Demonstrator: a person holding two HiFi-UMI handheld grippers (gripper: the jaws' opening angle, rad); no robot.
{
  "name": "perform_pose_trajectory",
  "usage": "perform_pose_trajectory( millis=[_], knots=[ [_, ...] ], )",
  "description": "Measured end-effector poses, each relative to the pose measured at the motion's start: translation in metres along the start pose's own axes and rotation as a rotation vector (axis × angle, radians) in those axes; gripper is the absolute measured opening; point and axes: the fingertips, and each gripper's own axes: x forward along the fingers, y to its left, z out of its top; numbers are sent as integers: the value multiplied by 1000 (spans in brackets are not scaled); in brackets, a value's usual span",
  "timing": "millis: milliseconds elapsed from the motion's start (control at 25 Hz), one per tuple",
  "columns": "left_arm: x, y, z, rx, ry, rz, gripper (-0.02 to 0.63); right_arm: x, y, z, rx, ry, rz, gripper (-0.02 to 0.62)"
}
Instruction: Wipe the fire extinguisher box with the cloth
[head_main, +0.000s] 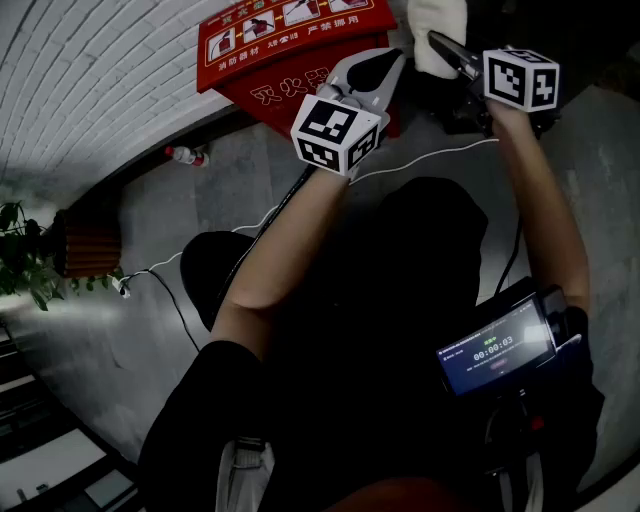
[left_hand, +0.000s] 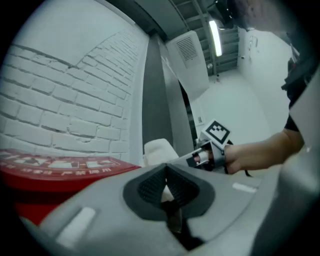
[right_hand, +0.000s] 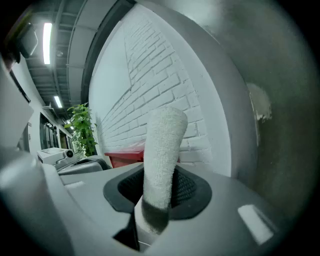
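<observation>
The red fire extinguisher box (head_main: 285, 55) stands against the white brick wall at the top of the head view, with printed panels on its lid. My right gripper (head_main: 442, 45) is shut on a white cloth (head_main: 437, 22), which it holds in the air just right of the box. In the right gripper view the cloth (right_hand: 162, 150) sticks up as a roll from between the jaws of the right gripper (right_hand: 157, 192). My left gripper (head_main: 385, 68) hovers over the box's right end, its jaws shut with nothing between them. The left gripper view shows the box lid (left_hand: 60, 167), the cloth (left_hand: 159, 149) and the left gripper (left_hand: 167, 185).
A white brick wall (head_main: 90, 70) runs behind the box. On the grey floor lie a plastic bottle (head_main: 188, 155) and a white cable (head_main: 420, 158). A potted plant (head_main: 25, 260) in a wooden planter (head_main: 88, 245) stands at left. A screen device (head_main: 497, 350) hangs at the person's chest.
</observation>
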Motion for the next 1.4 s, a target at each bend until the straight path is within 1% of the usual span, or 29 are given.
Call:
perform_pose_trajectory(
  millis=[120, 200, 320, 440, 520, 680, 840, 960, 1120, 1240, 1400],
  knots=[
    [22, 4, -16, 3, 15, 29, -1, 21, -21, -8, -16, 43, 3, 104],
    [33, 9, -26, 12, 23, 58, 0, 37, -33, -12, 0, 56, 20, 101],
    [43, 15, -39, 35, 30, 102, -1, 58, -41, -21, 77, 65, 90, 98],
    [46, 22, -49, 35, 23, 149, -2, 71, -41, -24, 129, 71, 154, 97],
    [44, 27, -51, 41, 13, 181, -2, 78, -42, -26, 146, 71, 169, 95],
    [39, 36, -55, 60, -2, 225, -2, 90, -46, -34, 168, 67, 169, 95],
    [39, 38, -68, 69, 12, 231, -2, 103, -50, -42, 186, 62, 164, 92],
    [36, 42, -80, 82, 6, 244, -2, 113, -52, -47, 200, 58, 165, 91],
    [41, 45, -97, 77, 17, 245, -2, 126, -56, -56, 229, 55, 171, 89],
    [43, 40, -114, 42, 62, 233, -2, 133, -61, -72, 277, 59, 179, 87],
    [41, 43, -129, 57, 66, 242, -2, 138, -71, -100, 324, 73, 173, 87]
  ],
)
